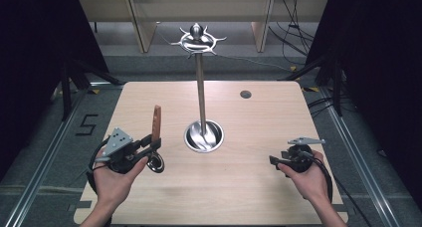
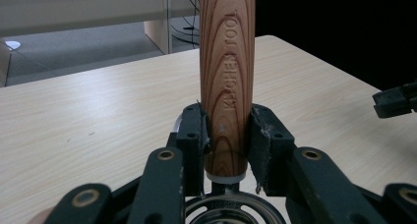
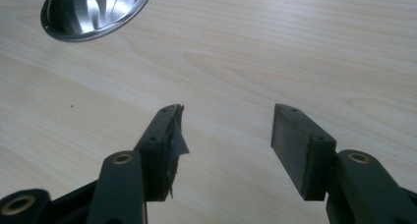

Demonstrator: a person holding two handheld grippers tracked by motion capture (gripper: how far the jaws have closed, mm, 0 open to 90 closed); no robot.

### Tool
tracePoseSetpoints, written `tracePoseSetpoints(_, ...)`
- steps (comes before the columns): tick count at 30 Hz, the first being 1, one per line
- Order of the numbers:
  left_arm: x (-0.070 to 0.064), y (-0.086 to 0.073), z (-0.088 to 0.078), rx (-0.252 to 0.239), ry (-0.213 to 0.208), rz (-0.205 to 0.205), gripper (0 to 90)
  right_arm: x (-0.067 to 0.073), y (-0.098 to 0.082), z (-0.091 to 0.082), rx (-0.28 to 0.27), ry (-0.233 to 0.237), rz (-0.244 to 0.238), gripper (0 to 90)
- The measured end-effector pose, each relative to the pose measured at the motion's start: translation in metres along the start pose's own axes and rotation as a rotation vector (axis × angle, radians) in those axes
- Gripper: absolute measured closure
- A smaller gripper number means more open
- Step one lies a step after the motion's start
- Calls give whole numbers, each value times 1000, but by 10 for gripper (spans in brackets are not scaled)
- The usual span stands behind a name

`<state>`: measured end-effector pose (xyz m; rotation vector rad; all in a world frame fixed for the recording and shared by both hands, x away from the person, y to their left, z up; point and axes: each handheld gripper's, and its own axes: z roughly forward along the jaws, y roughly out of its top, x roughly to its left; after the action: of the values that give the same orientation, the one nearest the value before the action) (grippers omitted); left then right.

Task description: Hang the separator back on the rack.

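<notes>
Here the left gripper (image 2: 227, 135) fingers (image 2: 193, 135) pinch the wooden handle (image 2: 227, 76) upright between them, while the right gripper (image 3: 226, 135) fingers stand spread.

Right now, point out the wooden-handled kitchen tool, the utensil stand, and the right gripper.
wooden-handled kitchen tool (image 2: 227, 81): left gripper view, handle middle
utensil stand (image 1: 201, 95): high view, pole
right gripper (image 3: 223, 135): right gripper view, between fingertips

A lab recording bay; black curtains (image 1: 35, 62) flank the pale wooden desk (image 1: 259, 137); floor rails (image 1: 45, 152), loose cables (image 1: 293, 33) and grey carpet (image 1: 164, 70) surround it.
</notes>
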<state>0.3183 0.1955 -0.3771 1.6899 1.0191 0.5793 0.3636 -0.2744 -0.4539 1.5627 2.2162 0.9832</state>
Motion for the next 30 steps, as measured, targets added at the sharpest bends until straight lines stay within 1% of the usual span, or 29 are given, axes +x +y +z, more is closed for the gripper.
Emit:
tracePoseSetpoints(1,0,1,0,-3,0,2,684,1,0,-1,3,-11,5,461)
tracePoseSetpoints(2,-1,2,0,-3,1,5,684,0,0,-1,0,-10,2,461)
tracePoseSetpoints(3,-1,2,0,-5,1,8,683,1,0,0,-2,-18,13,461)
tracePoseSetpoints(4,-1,3,0,-9,1,9,684,0,0,0,-10,-21,1,460)
tracePoseSetpoints(5,-1,4,0,-9,3,12,683,-1,0,0,-6,-21,-3,461)
tracePoseSetpoints(6,-2,5,0,-14,2,10,684,0,0,-1,1,-10,4,461)
tracePoseSetpoints(10,-3,7,1,-15,2,20,684,1,0,0,-5,-10,4,460)
tracePoseSetpoints(12,-4,8,2,-22,1,21,684,0,0,1,-3,2,0,460)
tracePoseSetpoints(14,-5,10,3,-26,0,24,683,1,0,1,-4,3,6,461)
tracePoseSetpoints(15,-6,11,3,-30,0,29,683,1,0,0,-6,-12,2,461)
tracePoseSetpoints(17,-7,12,4,-34,-1,31,683,1,0,0,-3,-8,10,460)
tracePoseSetpoints(19,-8,14,5,-36,-3,32,683,1,0,0,-4,-7,11,461)
tracePoseSetpoints(20,-8,14,5,-35,-4,36,683,1,0,0,-4,-8,3,461)
tracePoseSetpoints(24,-10,16,7,-38,-8,37,683,1,0,0,-6,-7,9,461)
tracePoseSetpoints(26,-11,18,7,-42,-8,38,683,2,0,0,-2,-14,13,461)
tracePoseSetpoints(30,-12,20,8,-43,-9,44,683,1,0,0,-5,-8,8,460)
